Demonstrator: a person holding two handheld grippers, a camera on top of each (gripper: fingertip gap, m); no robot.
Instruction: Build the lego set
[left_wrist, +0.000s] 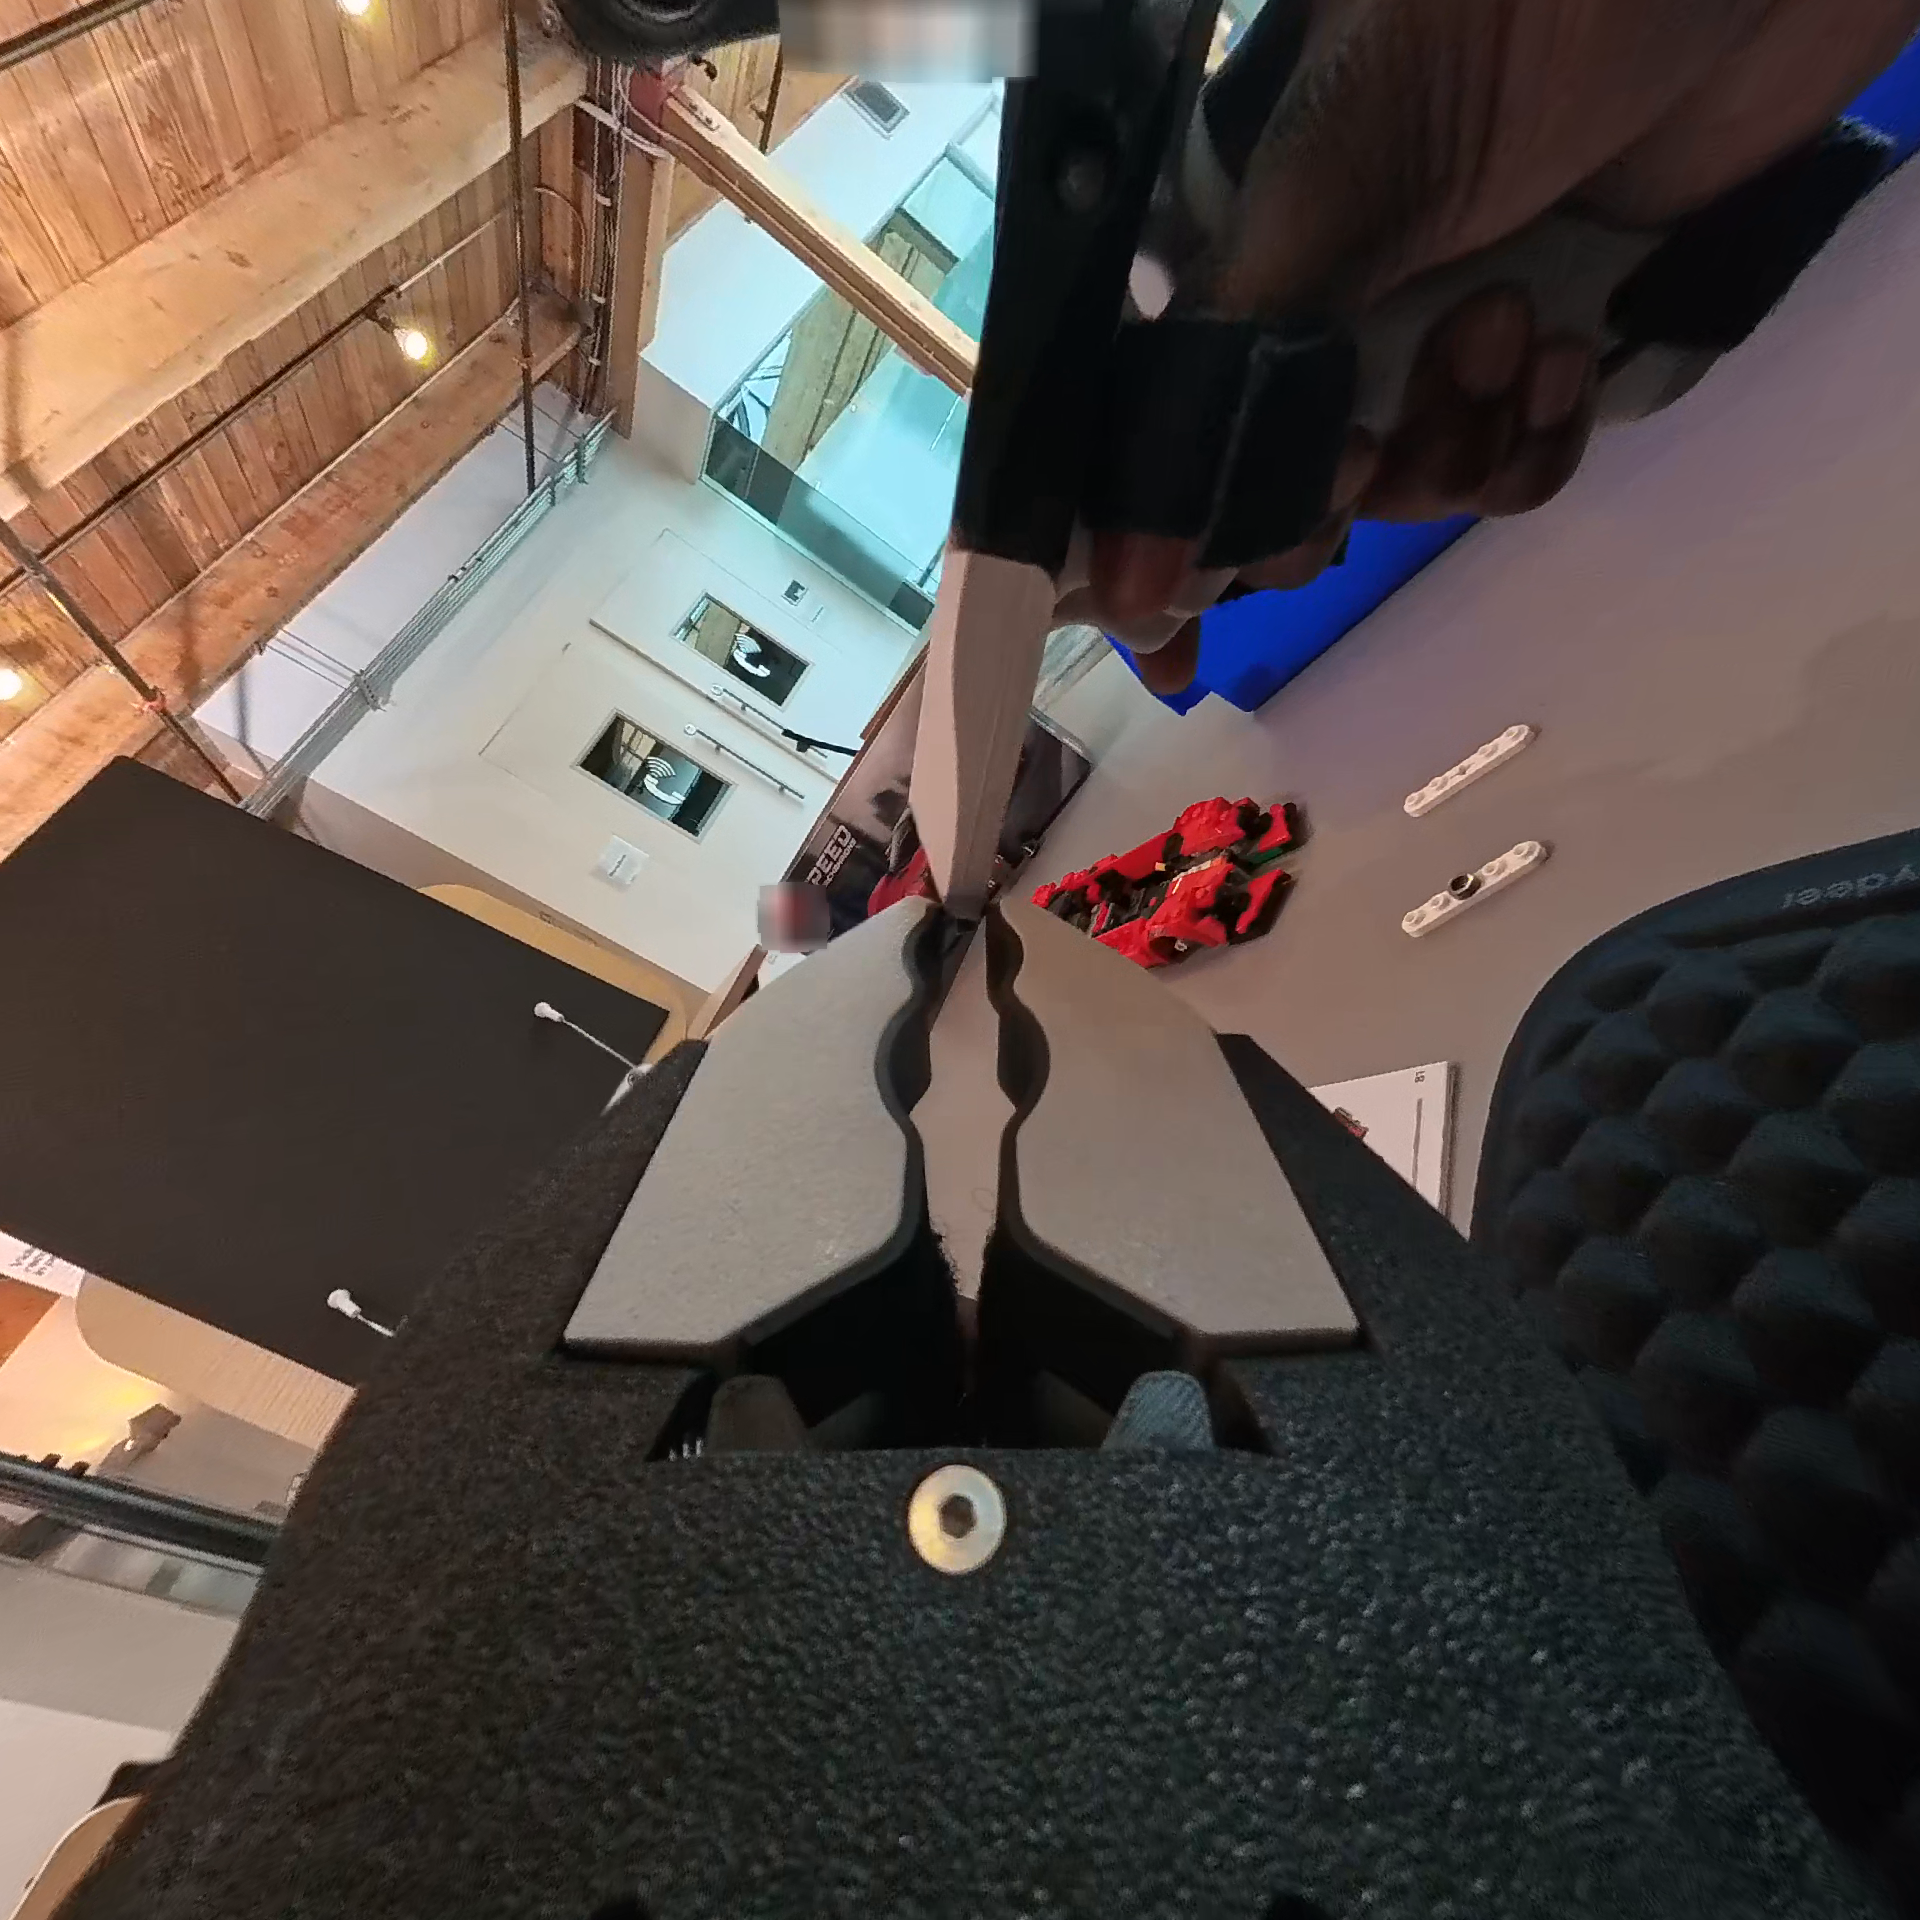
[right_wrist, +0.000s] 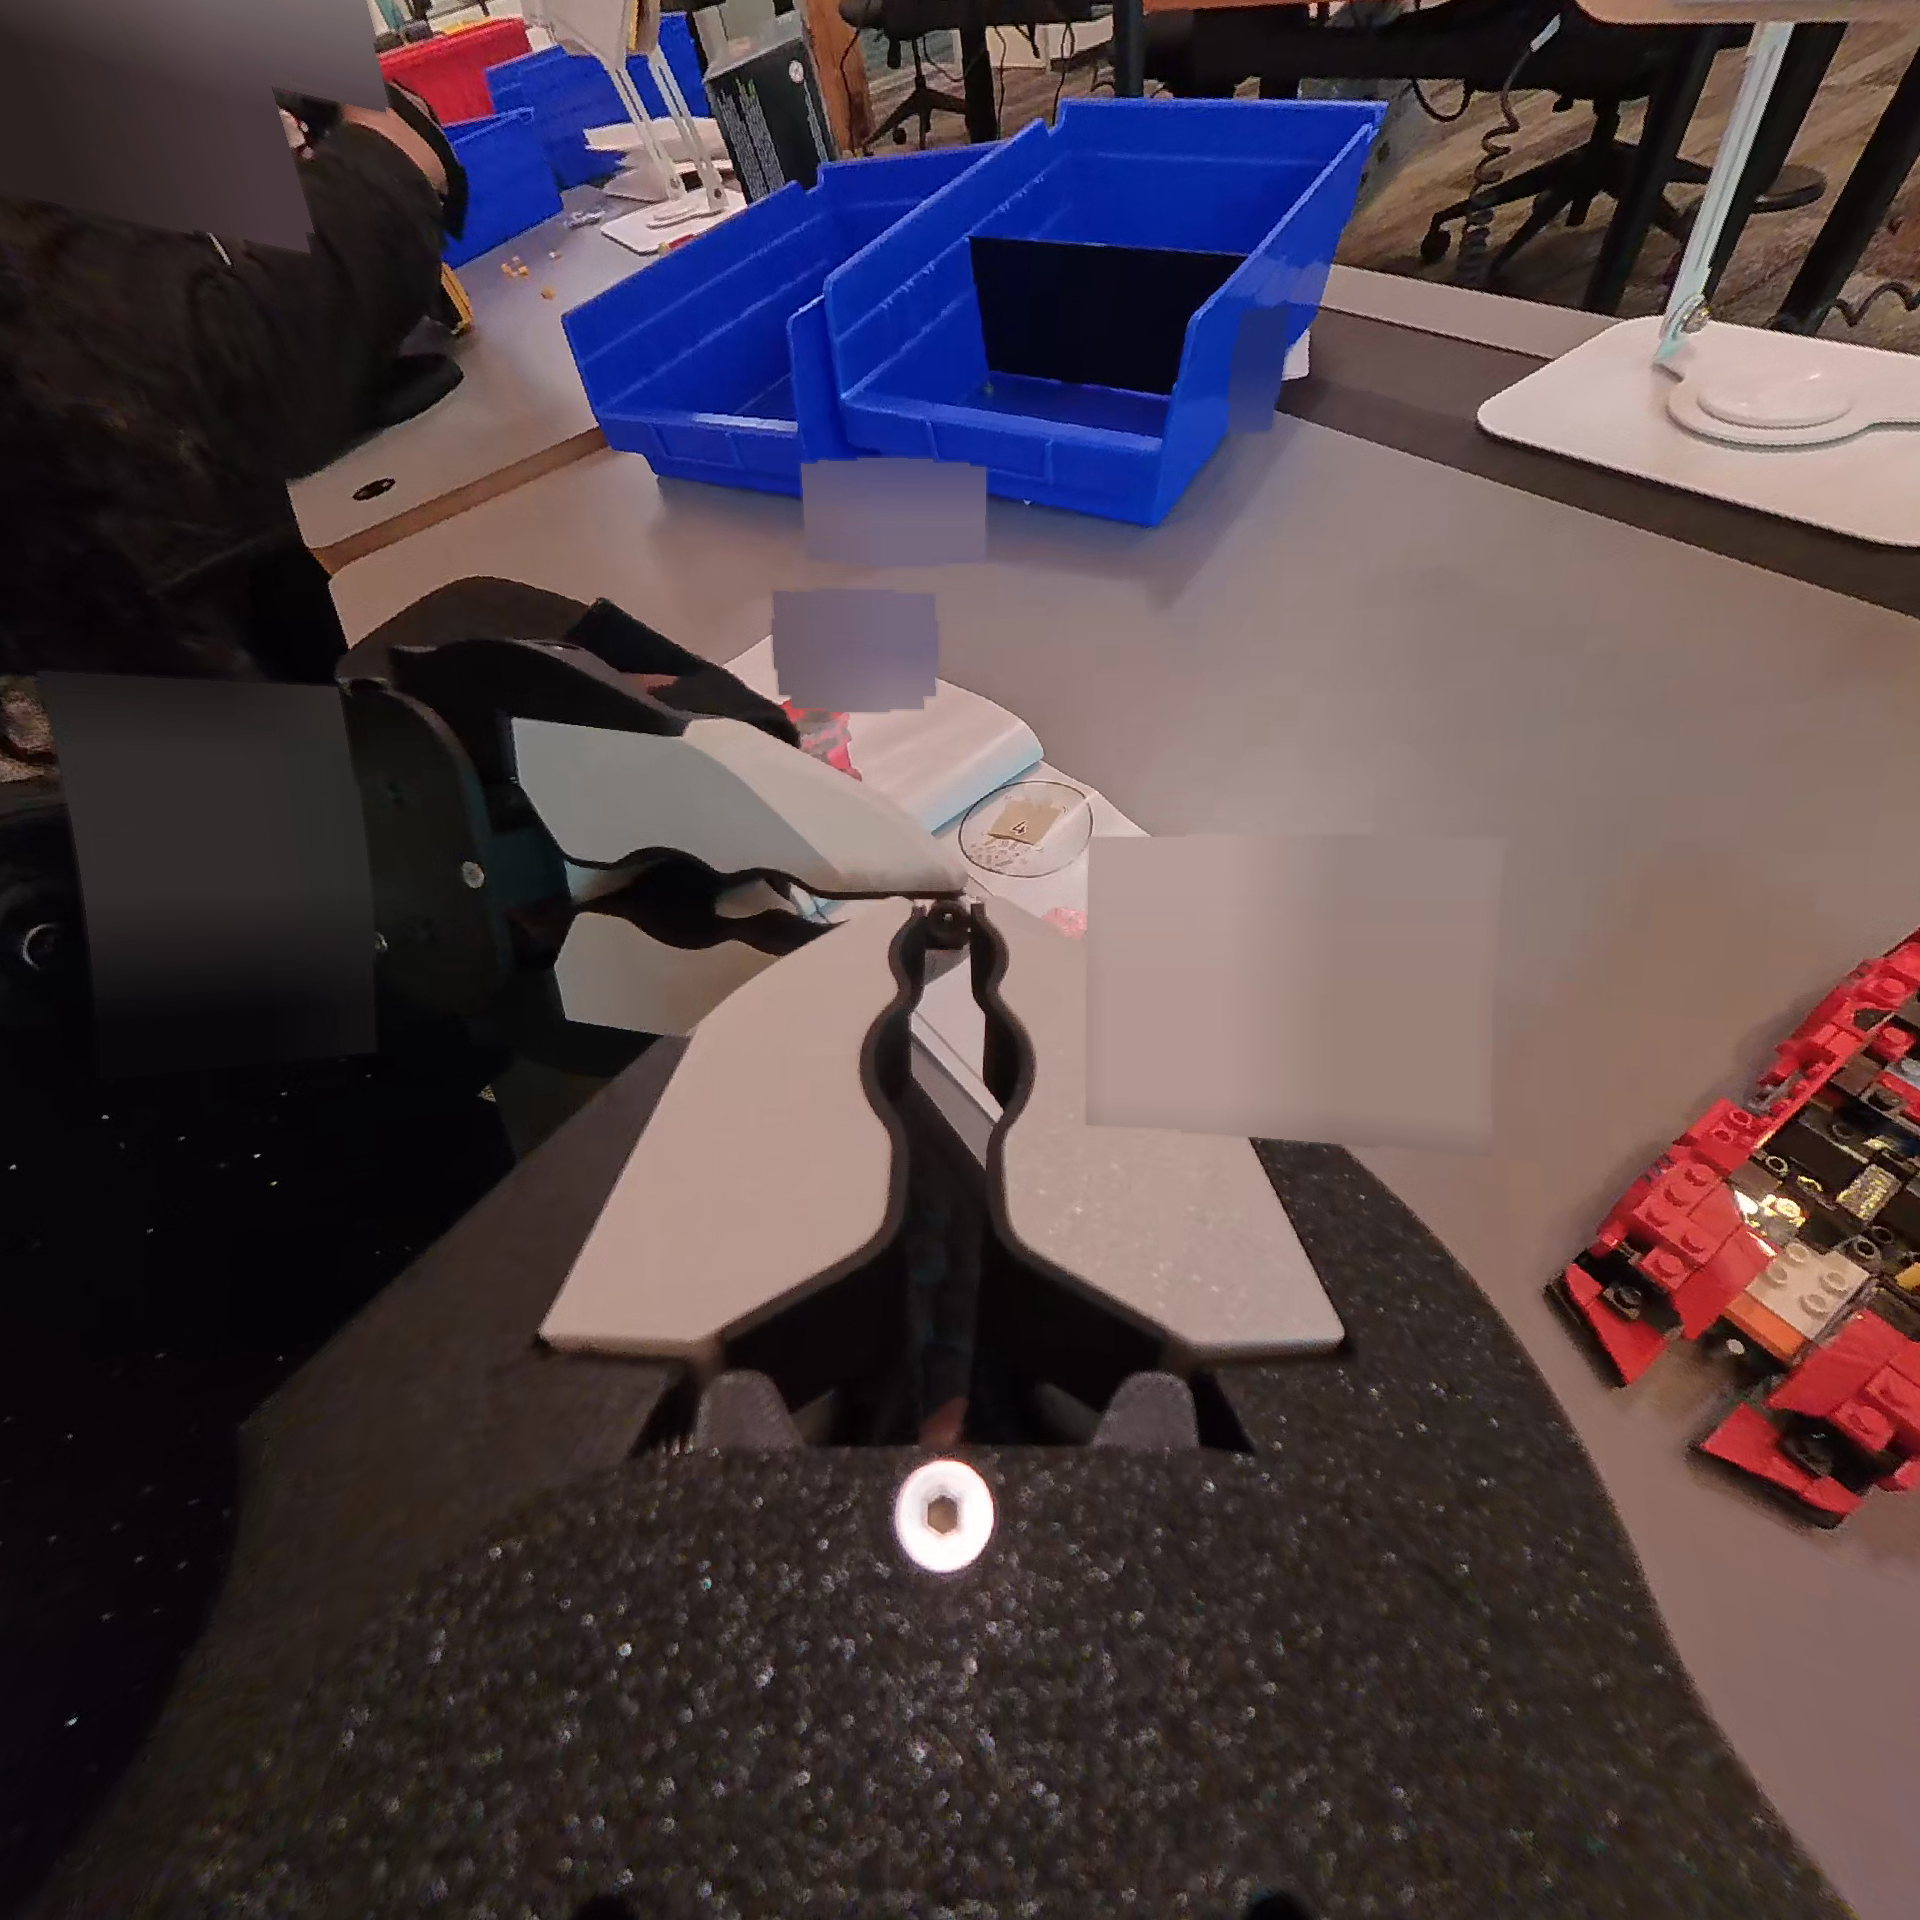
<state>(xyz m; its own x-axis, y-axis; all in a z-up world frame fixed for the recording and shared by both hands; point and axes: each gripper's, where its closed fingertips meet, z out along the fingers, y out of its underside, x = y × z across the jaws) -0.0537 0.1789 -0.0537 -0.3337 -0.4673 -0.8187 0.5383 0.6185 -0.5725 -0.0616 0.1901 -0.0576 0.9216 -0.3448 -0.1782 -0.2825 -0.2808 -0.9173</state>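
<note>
The red and black lego car is laid flat on the grey worktop, part built, to the right of the right tool. In the left wrist view the same car is seen beyond the left tool, lying well apart from both tools. Two white lego strips are laid side by side on the worktop just past the car, one of them carrying a small dark round piece.

The right tool is nearly closed, and a small black round piece is pinched between its tips. The left tool is seen from the side in the right wrist view, its tips brought right up against the tips of the right tool, so that the two meet at the small piece. The left tool is narrowed to a slim gap; whether anything is gripped by it cannot be told, as its tips are crossed by the fingers of the right tool in the left wrist view. The right tool is held by a bare hand seen at the top of that view.

Two blue bins are set side by side at the far side of the worktop. An open booklet and a small clear bag are lying behind the tool tips. A black cushion is seen at the right edge of the left wrist view.
</note>
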